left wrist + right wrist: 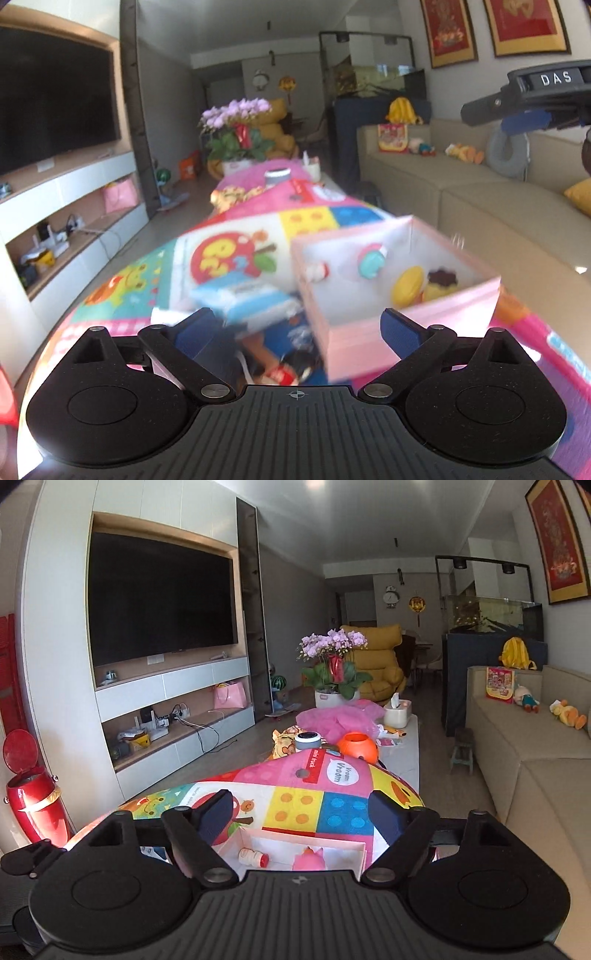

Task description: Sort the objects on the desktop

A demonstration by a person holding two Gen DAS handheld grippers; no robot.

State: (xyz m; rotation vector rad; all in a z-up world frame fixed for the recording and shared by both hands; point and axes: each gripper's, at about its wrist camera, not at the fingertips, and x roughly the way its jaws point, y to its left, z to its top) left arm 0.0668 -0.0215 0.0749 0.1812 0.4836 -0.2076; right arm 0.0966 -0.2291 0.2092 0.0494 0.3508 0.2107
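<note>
Two grippers hang over a pink box (399, 295) on the bright mat (303, 805); the left gripper (299, 326) stands spread and empty, the right gripper (301, 810) likewise; inside the box lie a small bottle (253, 857), a yellow toy (408, 284) and a pink toy (309, 860); a blue packet (245, 299) lies just beside the box.

We see a large black wall-mounted television (162, 602), potted pink orchids (334, 653) and a beige sofa (532, 746).
</note>
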